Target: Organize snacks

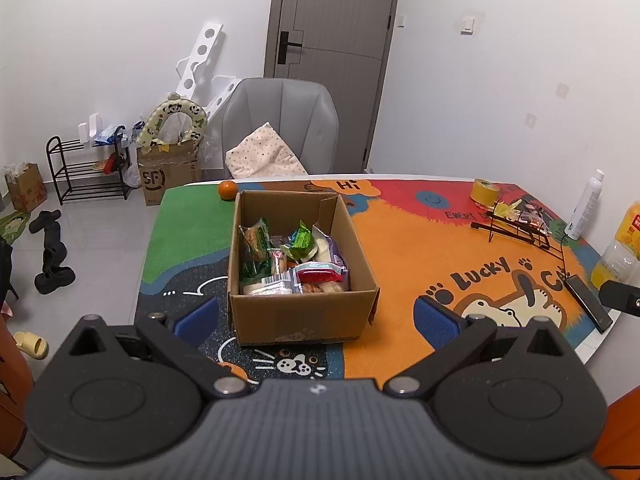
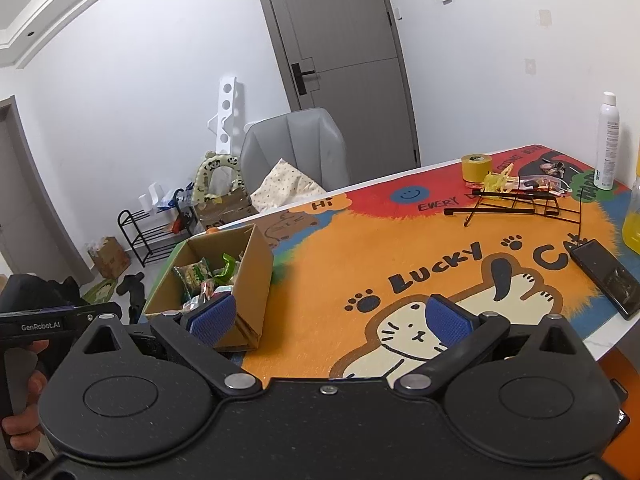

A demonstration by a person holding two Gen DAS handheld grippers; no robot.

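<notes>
An open cardboard box (image 1: 304,312) stands on the colourful table mat, filled with several wrapped snacks (image 1: 292,258), green, white and red packets among them. My left gripper (image 1: 316,320) hovers just in front of the box, open, its blue pads (image 1: 196,318) wide apart with nothing between them. In the right wrist view the same box (image 2: 248,264) sits at the left with its snacks (image 2: 204,276) showing. My right gripper (image 2: 330,316) is open and empty over the cat drawing, its left pad (image 2: 212,318) near the box's near corner.
An orange (image 1: 227,190) lies behind the box. A tape roll (image 2: 476,167), a black wire rack (image 2: 520,204) with small items, a white spray bottle (image 2: 607,142), a juice bottle (image 1: 618,248) and a phone (image 2: 606,278) crowd the table's right side. A grey chair (image 1: 280,128) stands beyond.
</notes>
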